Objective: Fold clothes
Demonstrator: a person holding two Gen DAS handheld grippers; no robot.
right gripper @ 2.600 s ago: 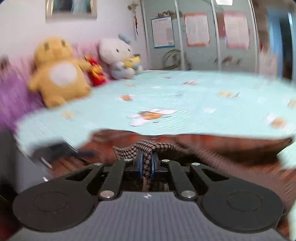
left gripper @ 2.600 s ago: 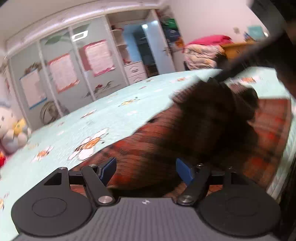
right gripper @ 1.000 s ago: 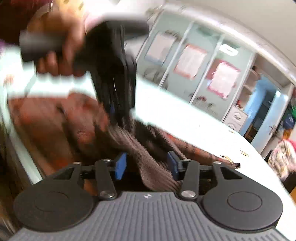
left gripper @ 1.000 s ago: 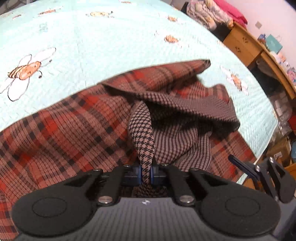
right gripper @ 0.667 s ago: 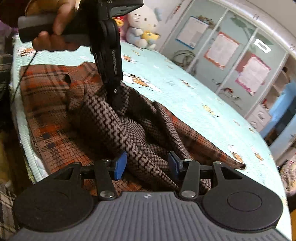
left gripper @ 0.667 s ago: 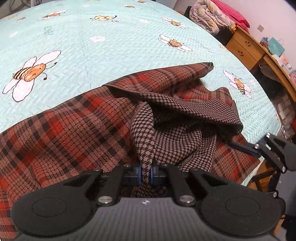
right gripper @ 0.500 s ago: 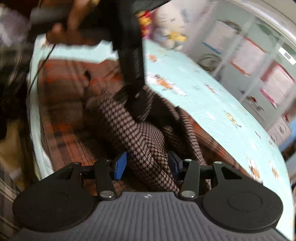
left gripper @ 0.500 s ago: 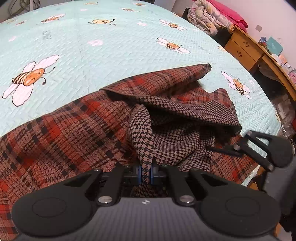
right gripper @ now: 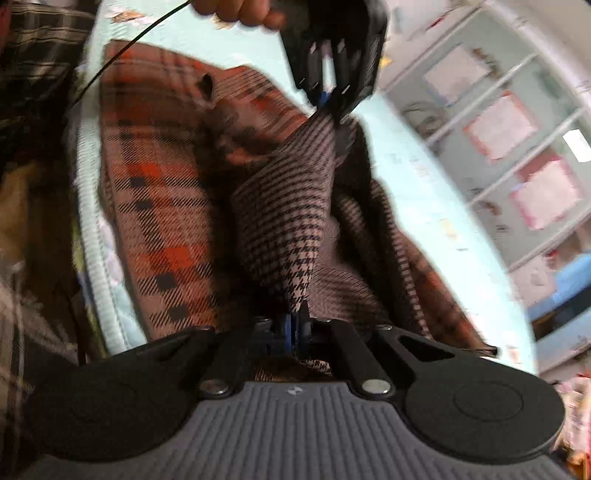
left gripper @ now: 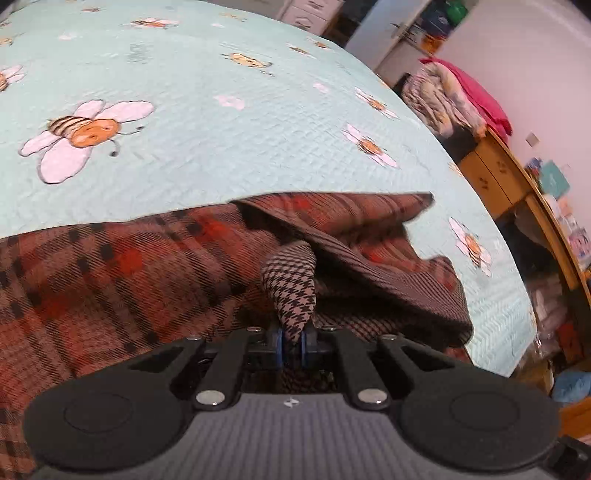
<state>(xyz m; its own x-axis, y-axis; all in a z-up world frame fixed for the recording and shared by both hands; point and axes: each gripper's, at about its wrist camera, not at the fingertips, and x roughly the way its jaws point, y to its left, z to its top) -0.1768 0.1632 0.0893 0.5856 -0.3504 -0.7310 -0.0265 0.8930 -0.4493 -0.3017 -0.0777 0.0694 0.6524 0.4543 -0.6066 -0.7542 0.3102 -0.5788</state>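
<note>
A red and brown plaid garment [left gripper: 110, 280] with a houndstooth lining [left gripper: 291, 284] lies bunched near the front edge of the bee-print bed [left gripper: 221, 147]. My left gripper [left gripper: 291, 341] is shut on a raised fold of the lining. In the right wrist view the same garment [right gripper: 155, 206] shows, with its lining [right gripper: 291, 206] stretched between both grippers. My right gripper [right gripper: 293, 334] has its jaws closing, the pads pressing on a lower fold of the lining. The left gripper [right gripper: 325, 98] hangs above, held by a hand [right gripper: 240, 9].
The bed's piped edge [right gripper: 92, 221] runs along the left beside a plaid sleeve [right gripper: 29, 55]. A pile of bedding [left gripper: 443, 99] and a wooden desk [left gripper: 495, 173] stand beyond the bed's right side. Wardrobe doors [right gripper: 517, 129] line the far wall.
My right gripper's jaws, open around the lining before, have closed on it. The left gripper stays shut on its fold; its view has swung so the right gripper is out of it.
</note>
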